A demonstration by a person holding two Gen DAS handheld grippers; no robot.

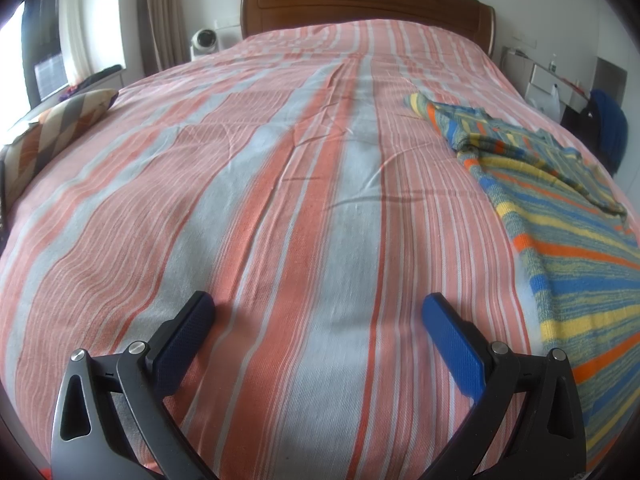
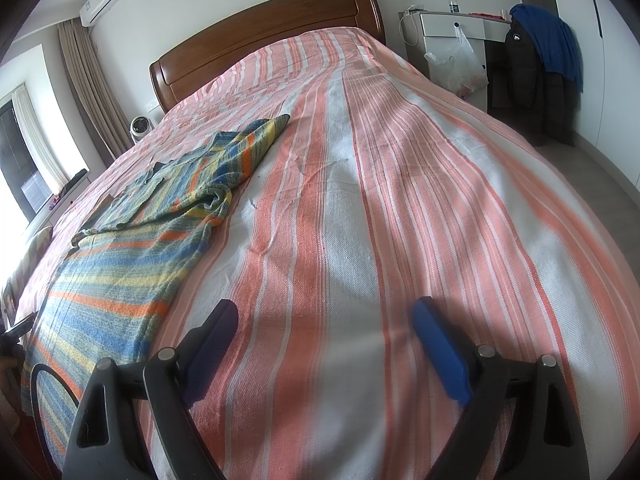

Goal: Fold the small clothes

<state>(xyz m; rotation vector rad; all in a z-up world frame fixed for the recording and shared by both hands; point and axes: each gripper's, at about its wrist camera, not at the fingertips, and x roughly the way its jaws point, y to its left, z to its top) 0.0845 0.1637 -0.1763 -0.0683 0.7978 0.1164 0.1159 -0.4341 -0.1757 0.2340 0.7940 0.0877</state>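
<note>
A small striped shirt [image 1: 568, 240] in blue, yellow, orange and green lies spread on the bed, its upper part rumpled. It is at the right in the left wrist view and at the left in the right wrist view [image 2: 132, 256]. My left gripper [image 1: 318, 308] is open and empty, low over bare bedspread to the left of the shirt. My right gripper [image 2: 324, 312] is open and empty, low over bare bedspread to the right of the shirt. Neither gripper touches the shirt.
The bed has a pink, orange and grey striped cover [image 1: 280, 200] and a wooden headboard [image 1: 360, 0]. A patterned cushion [image 1: 52, 128] lies at the bed's left edge. A white desk [image 2: 456, 28] and a chair hung with jackets [image 2: 540, 64] stand beside the bed.
</note>
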